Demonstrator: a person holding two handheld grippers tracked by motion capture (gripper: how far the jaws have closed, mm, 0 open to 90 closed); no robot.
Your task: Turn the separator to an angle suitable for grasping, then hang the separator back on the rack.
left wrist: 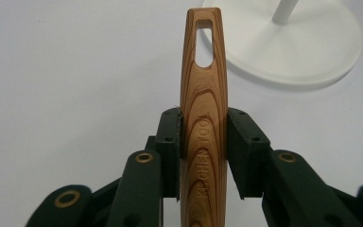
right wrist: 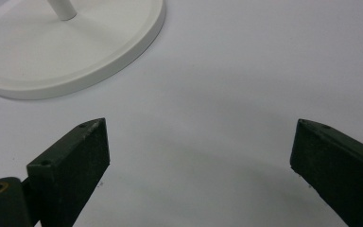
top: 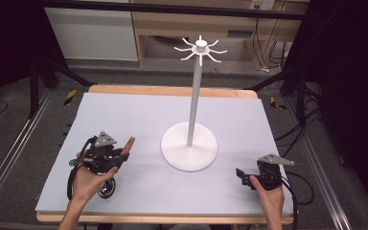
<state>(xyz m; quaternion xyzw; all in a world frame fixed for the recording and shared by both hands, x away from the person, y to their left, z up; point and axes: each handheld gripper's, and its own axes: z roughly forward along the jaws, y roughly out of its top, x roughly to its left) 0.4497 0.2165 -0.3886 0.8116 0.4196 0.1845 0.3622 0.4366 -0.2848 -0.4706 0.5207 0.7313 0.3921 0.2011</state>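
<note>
Burnt into the wooden handle [left wrist: 203, 142], lengthwise between the left tongs [left wrist: 203, 137]: lettering reading roughly "KITCHEN TOOL", only "TOOL" clear, the lower letters faint and partly lost in the grain. No other legible text, label or number anywhere on the stand [left wrist: 307, 52] or worktop [left wrist: 66, 85].

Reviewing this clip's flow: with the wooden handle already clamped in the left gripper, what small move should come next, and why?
Probably lift the handle toward the hooks on the stand. The left gripper is shut on it, its slotted end points at the stand's base, and the right gripper waits open, apart.
</note>
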